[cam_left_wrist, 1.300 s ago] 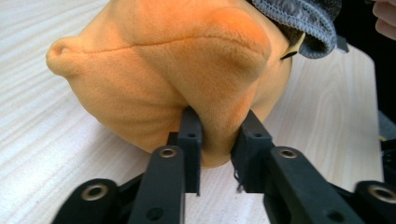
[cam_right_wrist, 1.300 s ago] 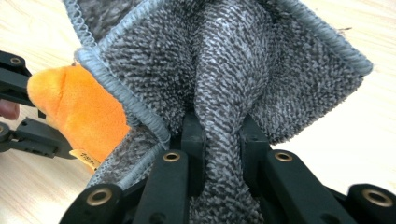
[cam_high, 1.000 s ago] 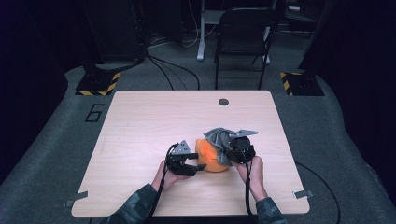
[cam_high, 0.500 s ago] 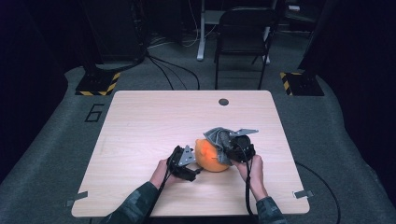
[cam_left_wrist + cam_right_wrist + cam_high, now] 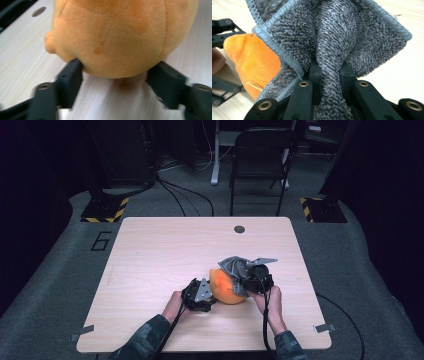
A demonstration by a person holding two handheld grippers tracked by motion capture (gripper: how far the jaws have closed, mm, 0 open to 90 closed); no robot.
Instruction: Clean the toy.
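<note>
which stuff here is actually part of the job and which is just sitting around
In the job:
- orange plush toy, between the left claw jaws, which have just been closing
- grey cloth, pinched in the right claw and draped against the toy

Just around:
- black chair beyond the table
- floor cables
- striped floor plates

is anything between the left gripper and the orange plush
Nothing visible. In the left gripper view the orange plush sits right between the left gripper jaws, which have just been closing on it. The grey cloth lies on its far side.
</note>
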